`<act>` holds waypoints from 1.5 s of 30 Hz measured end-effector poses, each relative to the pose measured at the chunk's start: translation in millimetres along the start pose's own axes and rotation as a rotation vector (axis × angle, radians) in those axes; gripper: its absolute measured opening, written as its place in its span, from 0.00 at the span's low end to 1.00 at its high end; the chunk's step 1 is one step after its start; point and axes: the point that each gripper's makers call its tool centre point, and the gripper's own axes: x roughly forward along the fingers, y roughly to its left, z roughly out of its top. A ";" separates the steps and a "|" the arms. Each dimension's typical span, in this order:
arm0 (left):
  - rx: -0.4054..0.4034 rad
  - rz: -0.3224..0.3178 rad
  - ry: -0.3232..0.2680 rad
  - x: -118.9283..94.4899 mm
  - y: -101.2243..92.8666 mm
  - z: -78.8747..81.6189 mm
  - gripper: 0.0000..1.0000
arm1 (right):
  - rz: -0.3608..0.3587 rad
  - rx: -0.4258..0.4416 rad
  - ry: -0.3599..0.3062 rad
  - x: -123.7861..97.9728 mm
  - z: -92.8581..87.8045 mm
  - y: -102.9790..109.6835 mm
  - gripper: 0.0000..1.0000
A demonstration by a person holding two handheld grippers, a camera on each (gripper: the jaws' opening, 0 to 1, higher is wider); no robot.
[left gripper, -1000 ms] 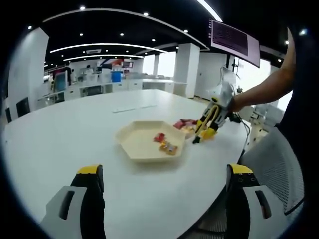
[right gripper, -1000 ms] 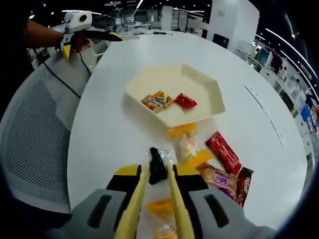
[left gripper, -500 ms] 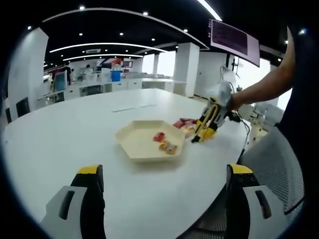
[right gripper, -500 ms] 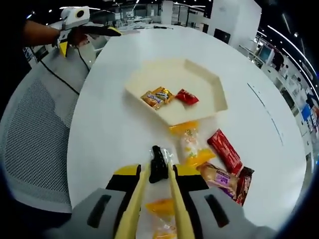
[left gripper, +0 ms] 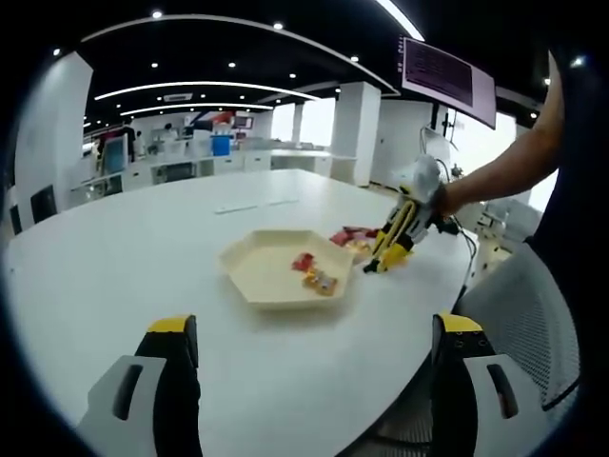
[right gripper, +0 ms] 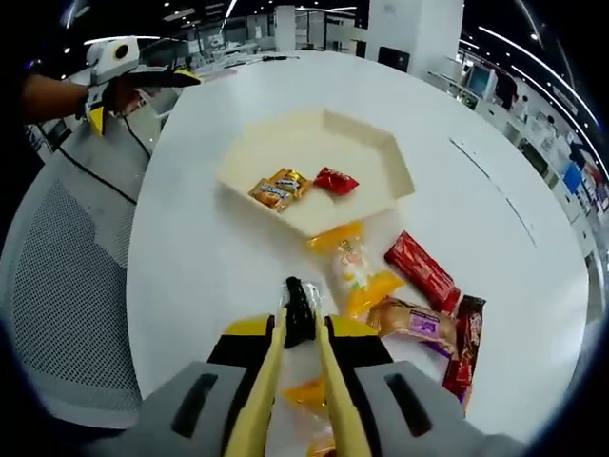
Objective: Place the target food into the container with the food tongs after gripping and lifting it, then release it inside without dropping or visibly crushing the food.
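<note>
**Right gripper holds tongs on a dark snack, short of the tray**

The right gripper (right gripper: 300, 335) is pressed together on a pair of yellow tongs (right gripper: 290, 381), and a small dark wrapped snack (right gripper: 298, 310) is pinched between the tong tips. The tongs are squeezed by the jaws so that the grip is passed on to the food rather than applied directly. Whether the snack is lifted clear of the white surface (right gripper: 200, 257) or touching it cannot be told from the right gripper view.

The hexagonal cream tray (right gripper: 376, 157), taken to be the container, lies ahead of the tong tips, near but apart from them. Two wrapped items are already inside it: an orange packet (right gripper: 275, 187) and a red one (right gripper: 334, 180), lying just beside each other toward the nearer side. Loose snacks are left on the surface between the gripper and the tray: a clear packet with orange ends (right gripper: 354, 271) touching the tray's near edge, a red bar (right gripper: 422, 270), a brown packet (right gripper: 409, 319) and a dark red one (right gripper: 463, 345) to the right.

The left gripper (left gripper: 309, 376) is held spread and empty, well back over the surface, presumably kept out of the way. In its view the right gripper (left gripper: 398, 233) is seen beside the tray (left gripper: 252, 262).

The carry to the tray is judged to be the step in hand; the light grip suits a soft wrapper, though a slip remains possible.
</note>
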 end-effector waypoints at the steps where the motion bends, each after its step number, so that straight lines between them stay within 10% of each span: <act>1: 0.000 -0.001 0.001 0.0 -0.5 0.3 0.99 | -0.001 -0.005 0.000 -0.2 0.3 0.3 0.19; 45: 0.010 0.011 -0.017 -1.6 1.3 4.5 0.99 | -0.020 0.072 -0.093 -45.5 50.1 -23.7 0.20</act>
